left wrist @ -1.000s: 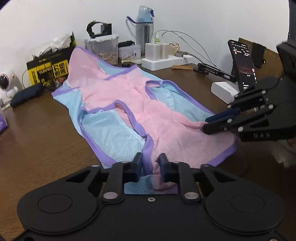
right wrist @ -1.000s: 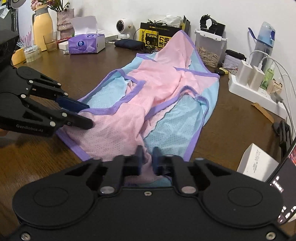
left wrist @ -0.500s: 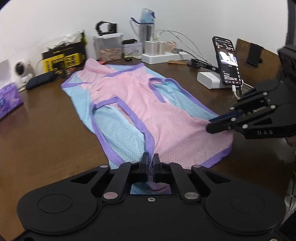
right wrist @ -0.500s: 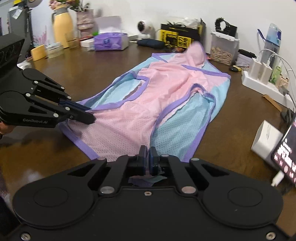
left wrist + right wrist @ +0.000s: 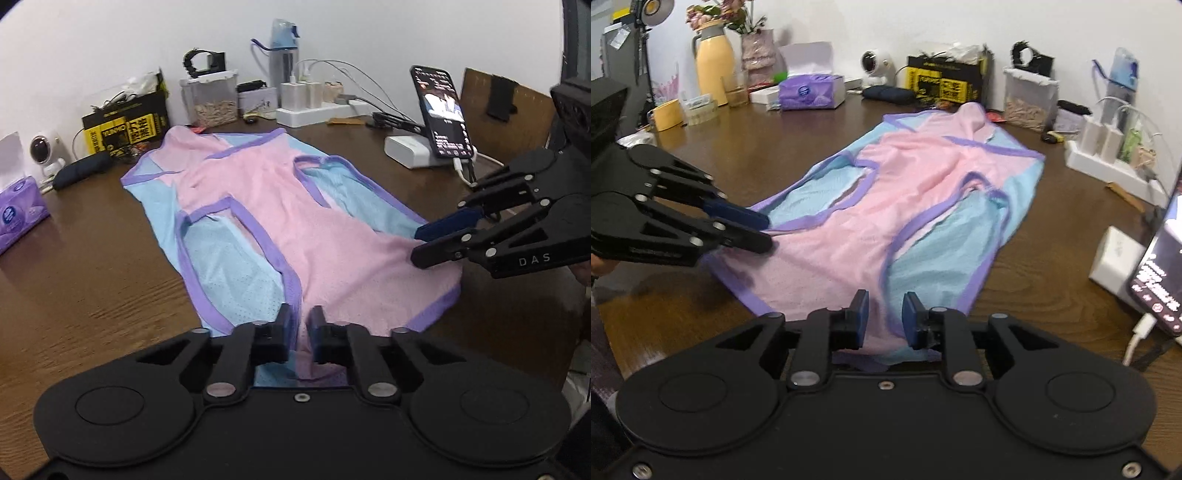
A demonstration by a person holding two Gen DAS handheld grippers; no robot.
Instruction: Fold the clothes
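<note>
Fabric of a pink and light-blue mesh garment with purple trim (image 5: pixel 295 221) lies flat along the brown wooden table (image 5: pixel 92 280). The left gripper (image 5: pixel 300 325) stands at its near hem, fingers parted a little with cloth between them. The right gripper (image 5: pixel 884 314) is wider apart over the same hem, gripping nothing firmly.

I see the garment (image 5: pixel 280 221) spread on the table (image 5: pixel 92 280), running ahead from my left fingers (image 5: pixel 275 332), its near hem between them. My right gripper (image 5: pixel 419 243) sits at its right edge. Beyond the far end stand a box (image 5: pixel 125 125) and bottle (image 5: pixel 282 51); a phone (image 5: pixel 443 114) is off right.
</note>
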